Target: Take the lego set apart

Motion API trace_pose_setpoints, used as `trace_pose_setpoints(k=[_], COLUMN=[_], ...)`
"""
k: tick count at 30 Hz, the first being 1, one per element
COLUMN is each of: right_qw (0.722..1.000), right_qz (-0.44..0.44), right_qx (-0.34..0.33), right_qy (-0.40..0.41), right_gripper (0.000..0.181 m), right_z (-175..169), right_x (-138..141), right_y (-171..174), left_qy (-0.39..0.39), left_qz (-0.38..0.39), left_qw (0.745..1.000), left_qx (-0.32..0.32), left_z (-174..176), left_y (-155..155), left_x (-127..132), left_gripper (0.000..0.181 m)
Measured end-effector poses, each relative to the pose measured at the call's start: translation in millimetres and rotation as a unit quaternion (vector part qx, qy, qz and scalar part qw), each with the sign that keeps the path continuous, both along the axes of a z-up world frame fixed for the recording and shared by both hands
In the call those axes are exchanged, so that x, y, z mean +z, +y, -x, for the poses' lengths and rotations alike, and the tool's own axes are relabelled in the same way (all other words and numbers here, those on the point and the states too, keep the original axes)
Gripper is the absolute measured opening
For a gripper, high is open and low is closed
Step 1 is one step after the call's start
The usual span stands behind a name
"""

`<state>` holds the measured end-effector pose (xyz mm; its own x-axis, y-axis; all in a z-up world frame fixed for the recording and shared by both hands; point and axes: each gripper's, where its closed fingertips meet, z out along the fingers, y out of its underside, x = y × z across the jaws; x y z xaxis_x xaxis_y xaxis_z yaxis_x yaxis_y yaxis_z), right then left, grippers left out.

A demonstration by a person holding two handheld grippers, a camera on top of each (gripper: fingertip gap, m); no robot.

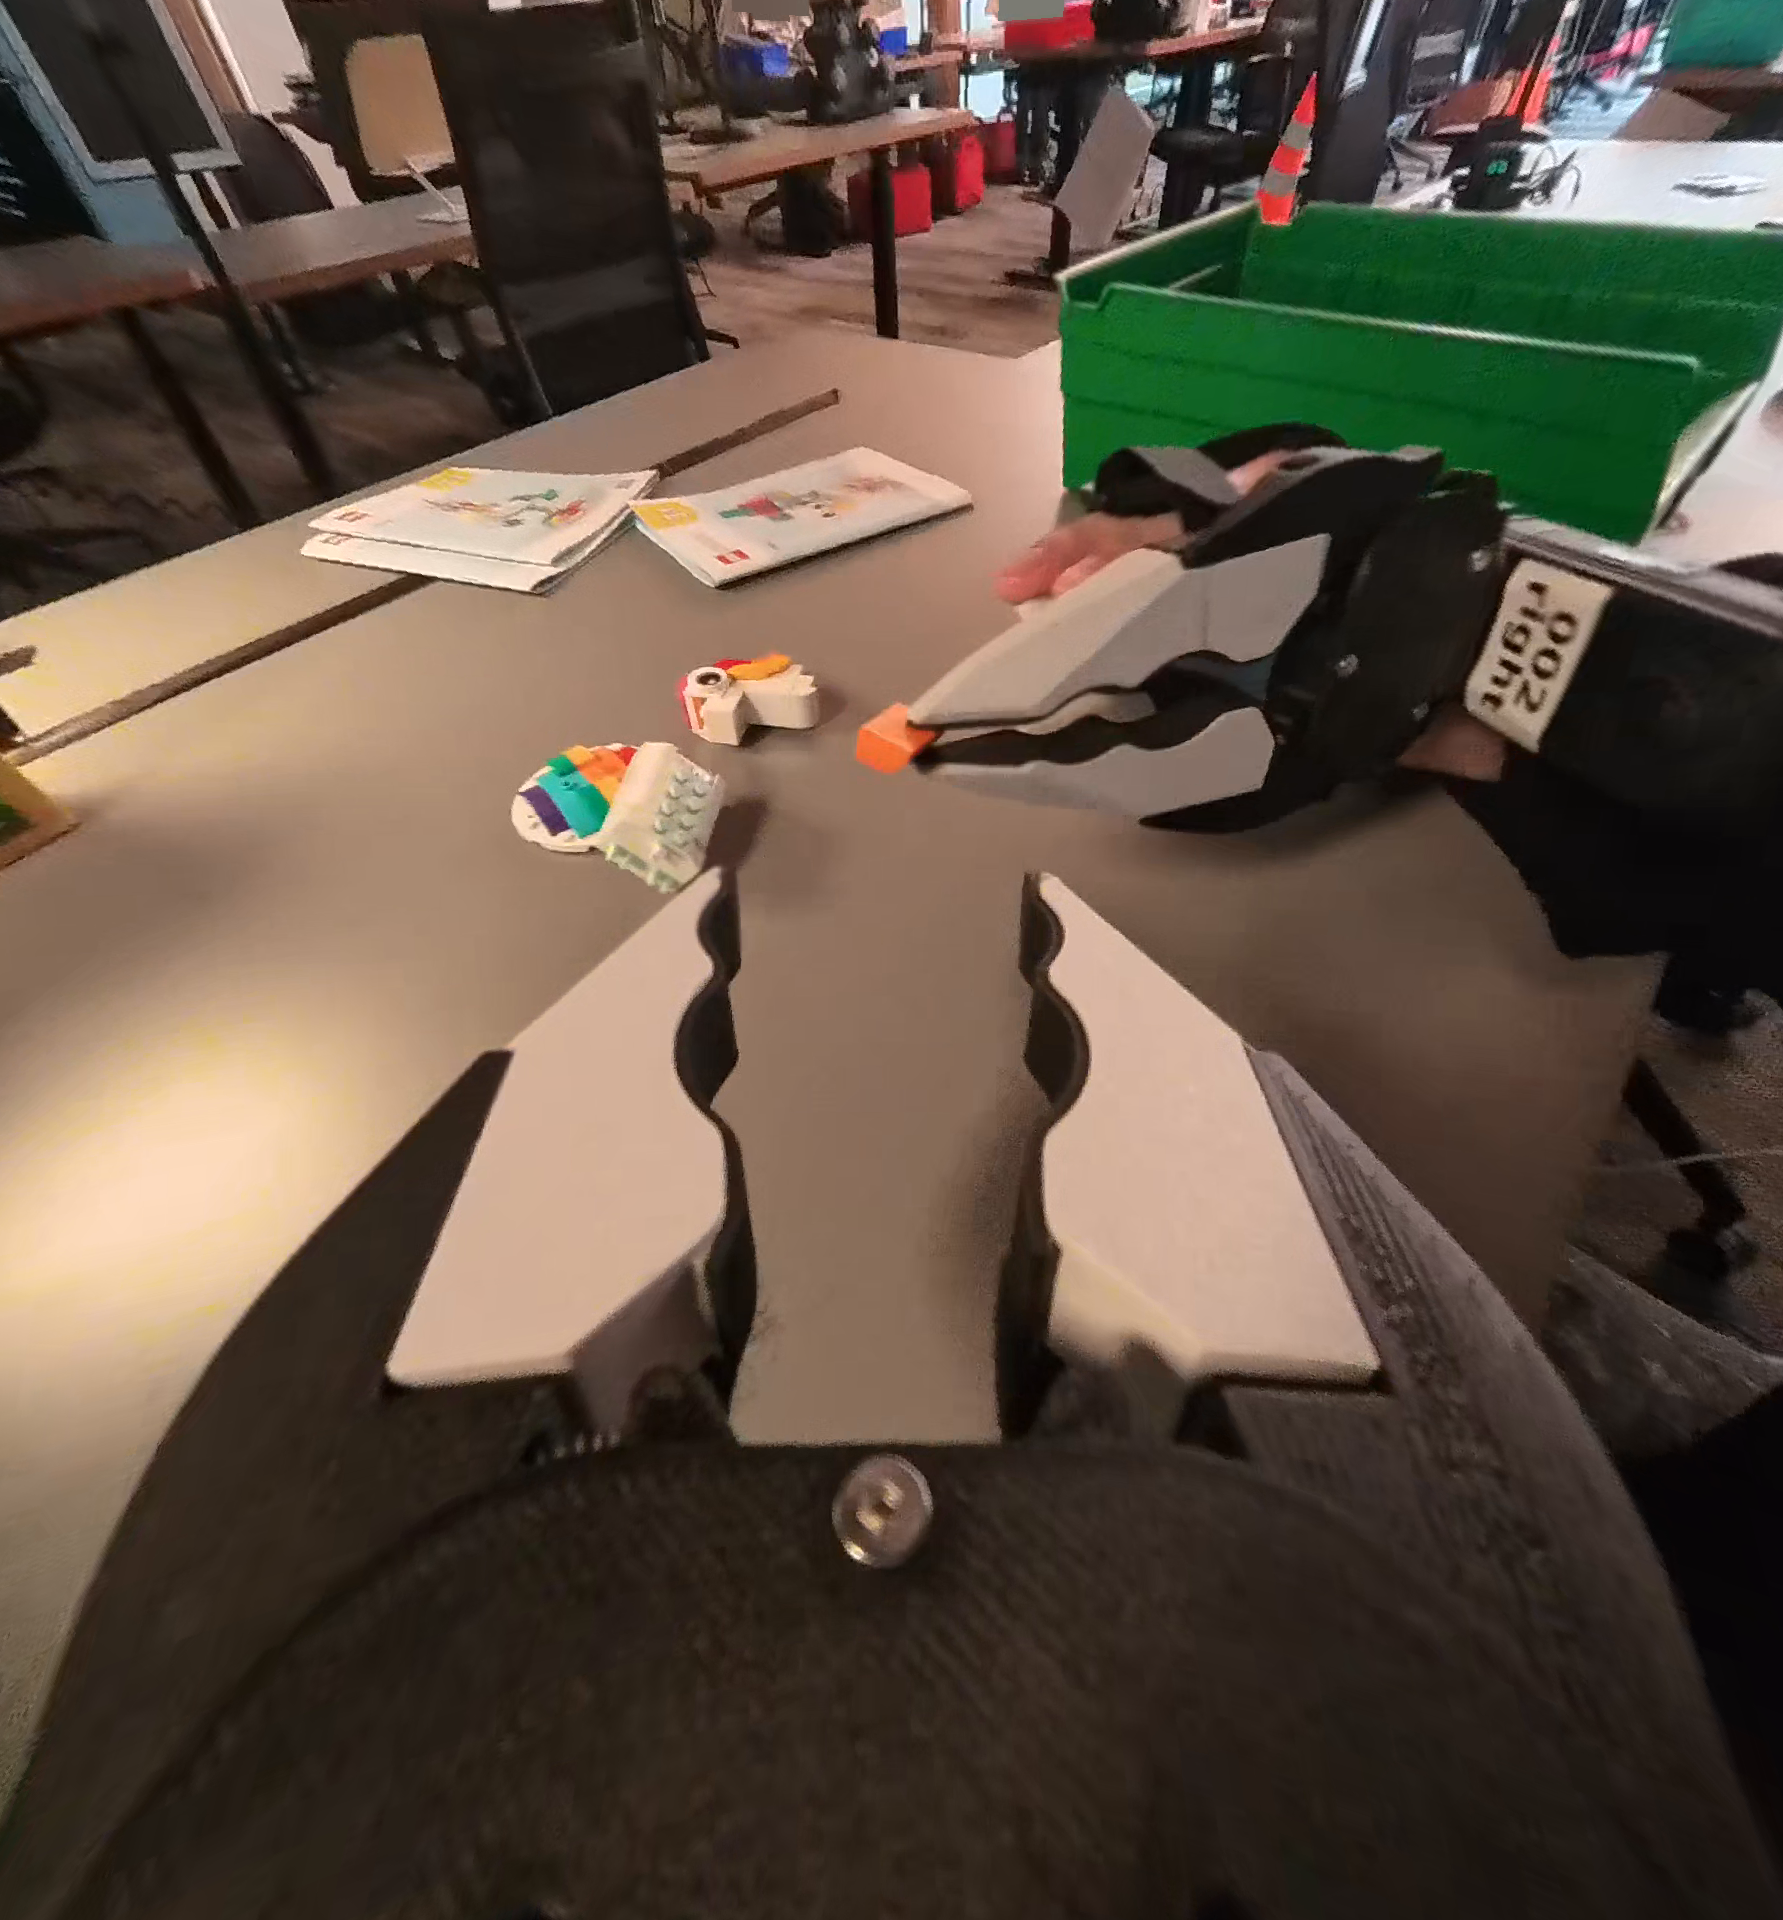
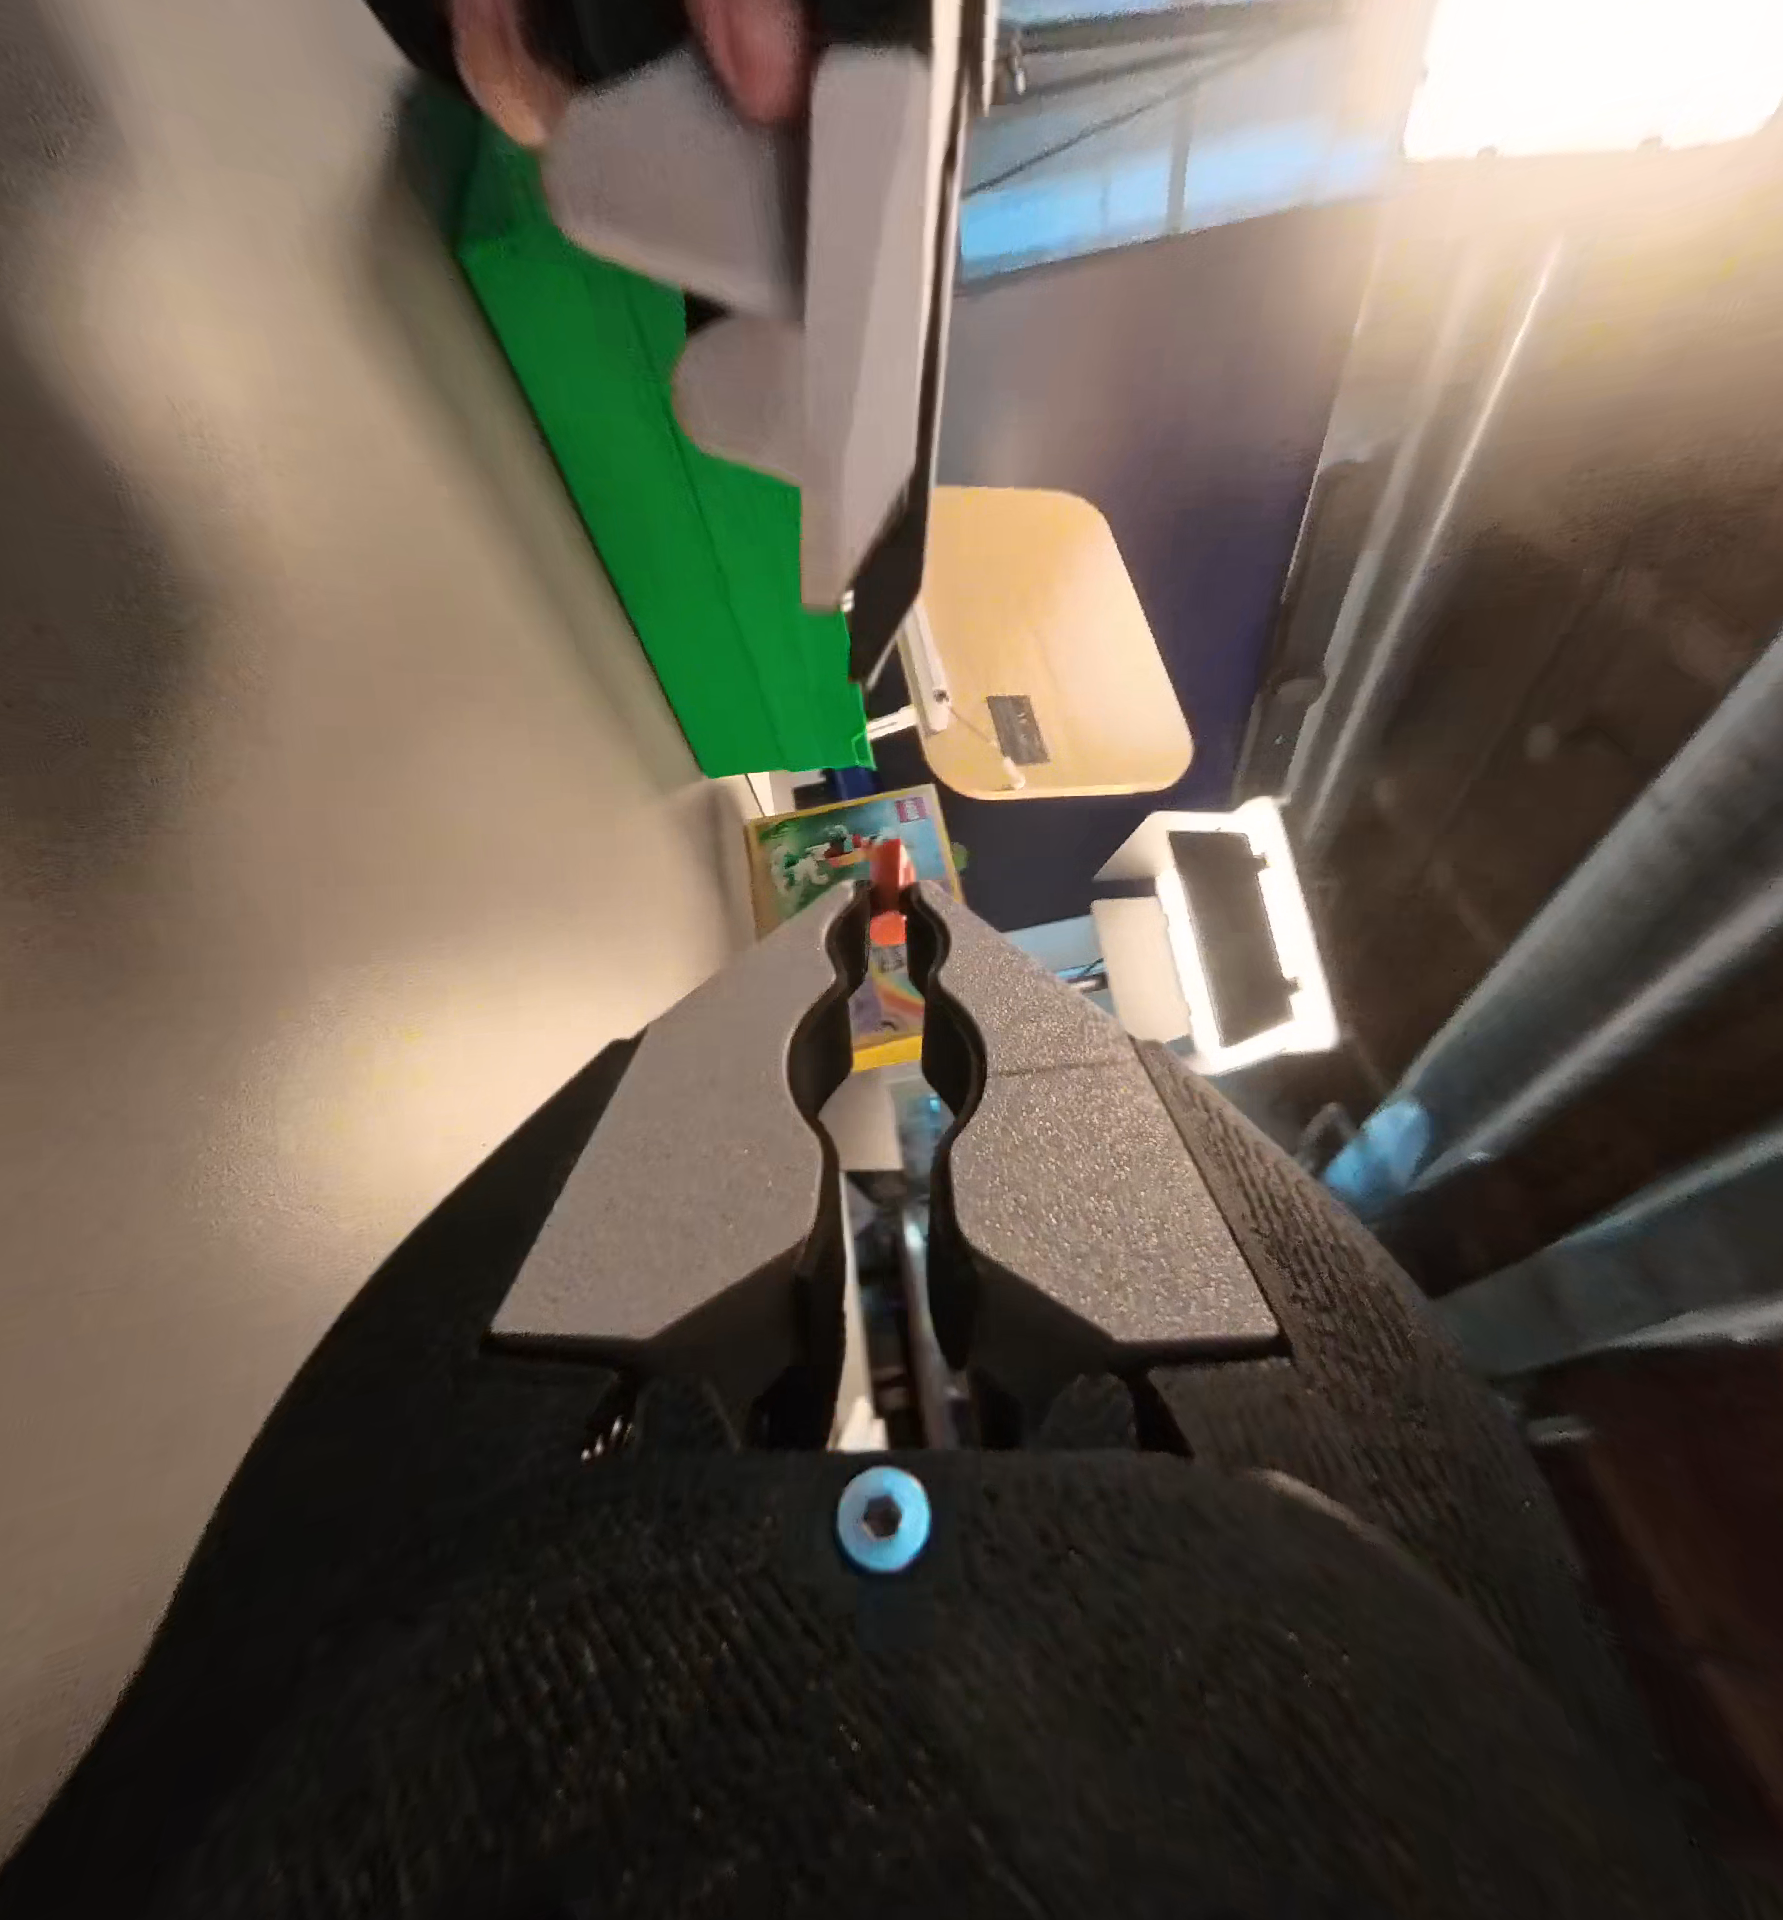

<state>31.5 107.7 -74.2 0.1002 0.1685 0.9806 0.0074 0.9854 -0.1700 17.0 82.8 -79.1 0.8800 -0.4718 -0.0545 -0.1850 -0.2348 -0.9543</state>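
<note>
Orange brick half-hidden between fingers

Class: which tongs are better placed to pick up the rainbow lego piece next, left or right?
Left. The left tongs are open, empty, right beside the rainbow piece; the right tongs are shut on an orange brick.

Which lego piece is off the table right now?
The small orange brick, pinched at the tips of the right gripper. The rainbow chunk and the white chunk with an eye both lie on the table.
</note>
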Motion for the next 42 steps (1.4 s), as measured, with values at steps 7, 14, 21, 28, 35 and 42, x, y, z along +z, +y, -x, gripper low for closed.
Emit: trace_pose_setpoints(k=[7,14,21,28,35,42], right_qw=[0.999,0.997,0.996,0.995,0.968,0.898], right_qz=[0.015,0.035,0.048,0.085,0.222,0.375], right_qx=[0.037,0.058,0.069,0.045,-0.108,-0.226], right_qy=[-0.018,-0.038,-0.04,-0.001,0.049,0.035], right_gripper=[0.004,0.004,0.004,0.015,0.013,0.016], right_z=[-1,0,-1,-4,-10,-21], right_x=[-5,-10,-10,2,12,-18], right_y=[-13,-20,-25,-8,73,138], left_qy=[-0.075,-0.157,-0.197,-0.165,-0.079,0.059], left_qz=[0.036,0.037,0.06,-0.04,-0.161,0.058], left_qw=[0.996,0.984,0.972,0.983,0.953,0.89], left_qx=[-0.026,-0.082,-0.113,-0.068,0.246,0.448], left_z=[-15,-24,-28,-6,138,269], left_y=[20,15,10,-1,-51,-95], left_x=[-16,-8,-9,29,96,21], left_gripper=[0.042,0.029,0.015,0.014,0.014,0.014])
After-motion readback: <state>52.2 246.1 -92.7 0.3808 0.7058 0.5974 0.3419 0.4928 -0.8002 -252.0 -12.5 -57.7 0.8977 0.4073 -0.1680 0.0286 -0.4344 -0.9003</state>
